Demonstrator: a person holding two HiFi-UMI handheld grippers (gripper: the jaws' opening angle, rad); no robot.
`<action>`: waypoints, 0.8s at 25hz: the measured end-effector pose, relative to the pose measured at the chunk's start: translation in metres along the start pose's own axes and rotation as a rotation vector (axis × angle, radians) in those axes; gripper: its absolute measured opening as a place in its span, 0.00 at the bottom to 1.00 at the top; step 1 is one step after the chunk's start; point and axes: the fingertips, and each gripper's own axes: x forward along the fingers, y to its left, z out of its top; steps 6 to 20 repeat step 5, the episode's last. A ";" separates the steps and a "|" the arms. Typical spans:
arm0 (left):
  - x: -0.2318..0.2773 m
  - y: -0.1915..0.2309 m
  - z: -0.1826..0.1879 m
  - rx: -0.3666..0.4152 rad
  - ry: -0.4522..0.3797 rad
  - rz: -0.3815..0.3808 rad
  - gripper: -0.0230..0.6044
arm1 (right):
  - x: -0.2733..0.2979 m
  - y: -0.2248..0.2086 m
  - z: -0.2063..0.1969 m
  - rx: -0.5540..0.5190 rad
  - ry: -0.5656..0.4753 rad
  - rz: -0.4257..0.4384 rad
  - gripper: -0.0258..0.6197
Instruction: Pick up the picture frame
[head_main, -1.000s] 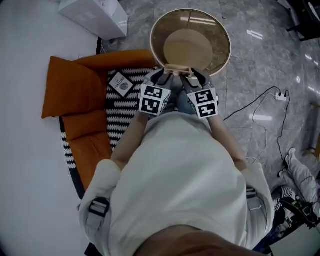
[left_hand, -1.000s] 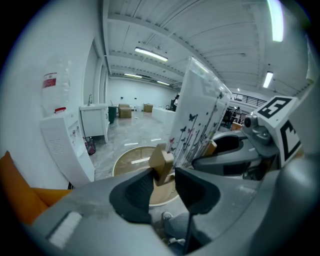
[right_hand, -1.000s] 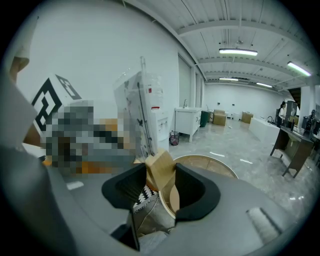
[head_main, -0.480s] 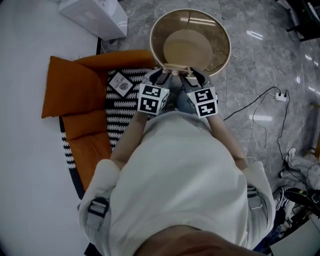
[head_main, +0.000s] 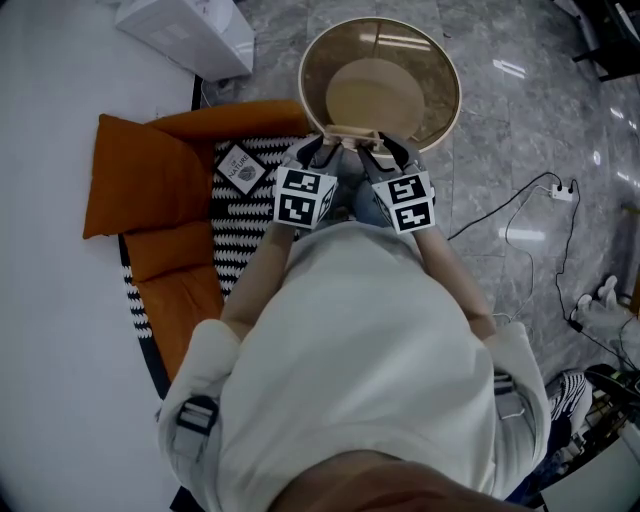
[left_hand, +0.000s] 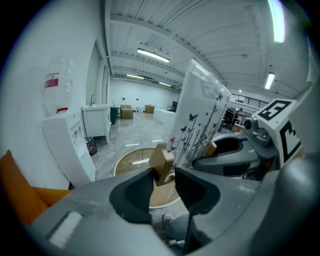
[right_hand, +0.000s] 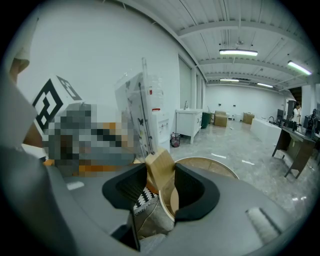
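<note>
The picture frame is a clear pane printed with small butterflies (left_hand: 200, 120), standing on two pale wooden foot blocks. In the head view only its wooden base (head_main: 355, 133) shows, at the near rim of the round tub. My left gripper (left_hand: 162, 175) is shut on the left foot block (left_hand: 161, 161). My right gripper (right_hand: 161, 177) is shut on the right foot block (right_hand: 160, 167), with the pane (right_hand: 136, 112) rising edge-on to its left. In the head view the left gripper (head_main: 318, 152) and right gripper (head_main: 385, 152) sit side by side, and the frame stands upright between them.
A round wooden tub (head_main: 440, 75) sits just beyond the grippers on the marble floor. Orange cushions (head_main: 150, 180) and a black-and-white striped mat (head_main: 240, 215) lie to the left, with a small card (head_main: 241, 167) on it. A white box (head_main: 190, 35) stands far left; a cable and power strip (head_main: 560, 192) lie right.
Both grippers and the frame keep still. A person's feet at the right edge of the head view have shifted.
</note>
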 end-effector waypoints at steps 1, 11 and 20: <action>0.001 0.000 0.001 -0.001 -0.001 0.000 0.26 | 0.000 -0.001 0.001 0.000 -0.001 0.000 0.31; 0.002 0.002 0.003 -0.001 0.000 0.000 0.26 | 0.002 -0.003 0.003 0.001 -0.001 -0.001 0.31; 0.002 0.002 0.003 -0.001 0.000 0.000 0.26 | 0.002 -0.003 0.003 0.001 -0.001 -0.001 0.31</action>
